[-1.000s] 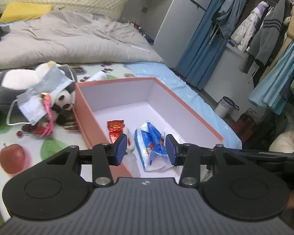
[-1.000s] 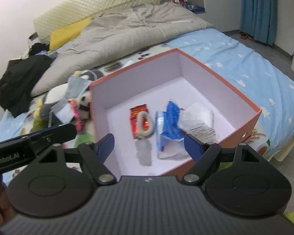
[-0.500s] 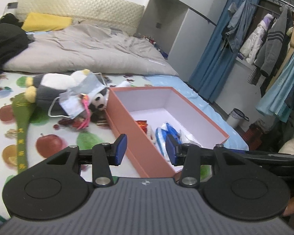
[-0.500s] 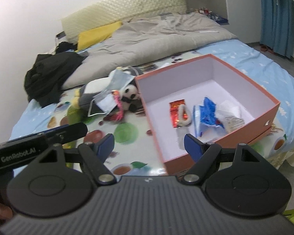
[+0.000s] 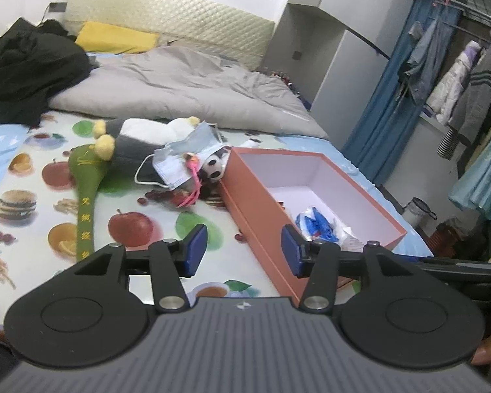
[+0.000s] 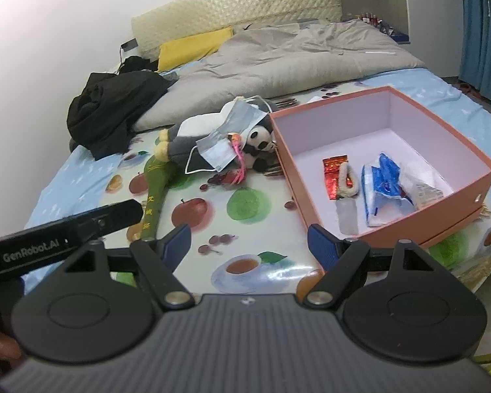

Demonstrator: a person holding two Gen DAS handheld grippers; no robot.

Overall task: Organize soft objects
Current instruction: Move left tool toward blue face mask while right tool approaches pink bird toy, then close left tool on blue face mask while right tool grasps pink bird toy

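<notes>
An orange box [image 5: 258,209] [image 6: 484,177] with a white inside sits on the fruit-print bed sheet. It holds a blue and white packet [image 6: 381,183], a red foil packet [image 6: 332,172] and a white fuzzy loop [image 6: 347,180]. Left of the box lies a pile: a grey and white plush penguin [image 5: 137,137] [image 6: 186,137], a face mask [image 5: 180,160] [image 6: 222,144], a small panda plush [image 5: 214,167] [image 6: 260,137] and a pink cord [image 6: 239,167]. A green stuffed stick [image 5: 86,196] [image 6: 155,183] lies beside them. My left gripper [image 5: 242,253] and right gripper [image 6: 250,245] are open and empty, held back from the box.
A grey duvet [image 5: 186,88], a black garment [image 5: 26,68] and a yellow pillow [image 5: 114,37] lie at the bed's head. A clothes rack [image 5: 468,75], blue curtain [image 5: 392,98] and small bin [image 5: 417,209] stand to the right of the bed.
Both grippers have pulled back and up from over the box, so more of the bed and the plush pile shows. Both stay open and empty.
</notes>
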